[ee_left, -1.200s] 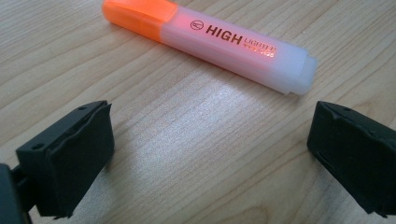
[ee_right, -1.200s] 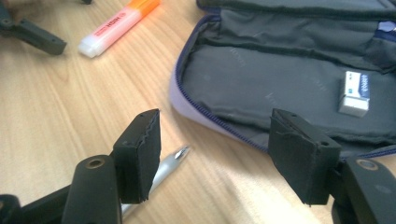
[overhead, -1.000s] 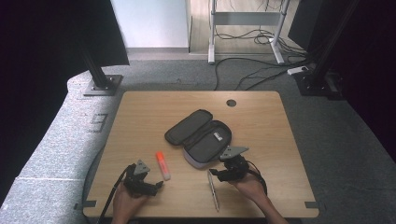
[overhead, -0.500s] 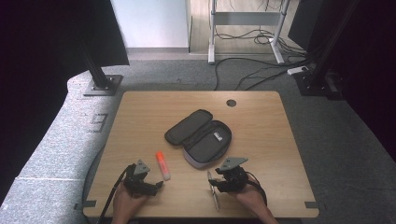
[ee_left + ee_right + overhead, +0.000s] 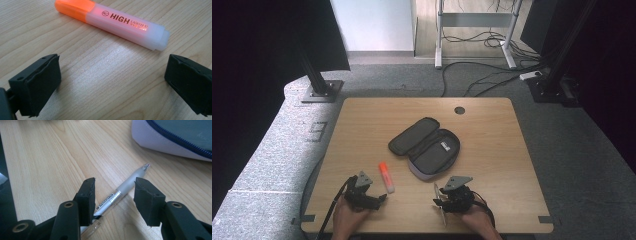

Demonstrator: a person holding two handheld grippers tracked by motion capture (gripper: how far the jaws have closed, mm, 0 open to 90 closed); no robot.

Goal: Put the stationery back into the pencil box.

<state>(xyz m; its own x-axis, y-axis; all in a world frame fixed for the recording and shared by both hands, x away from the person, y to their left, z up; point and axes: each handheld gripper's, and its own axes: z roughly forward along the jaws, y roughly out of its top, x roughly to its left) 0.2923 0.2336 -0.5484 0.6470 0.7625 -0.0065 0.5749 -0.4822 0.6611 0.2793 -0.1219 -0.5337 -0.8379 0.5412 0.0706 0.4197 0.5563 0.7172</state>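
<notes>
Clear pen lies between the right hand-held gripper jaws (partly open, ungripped).

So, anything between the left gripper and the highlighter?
No, just bare table between the open left gripper and the highlighter, as the left gripper view shows.

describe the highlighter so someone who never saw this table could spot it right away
On the wooden table, look toward the near edge, left of the open dark pencil case. The highlighter lies flat just ahead of the left gripper: a stubby pale barrel with an orange cap, unlike the slim clear pen.
</notes>
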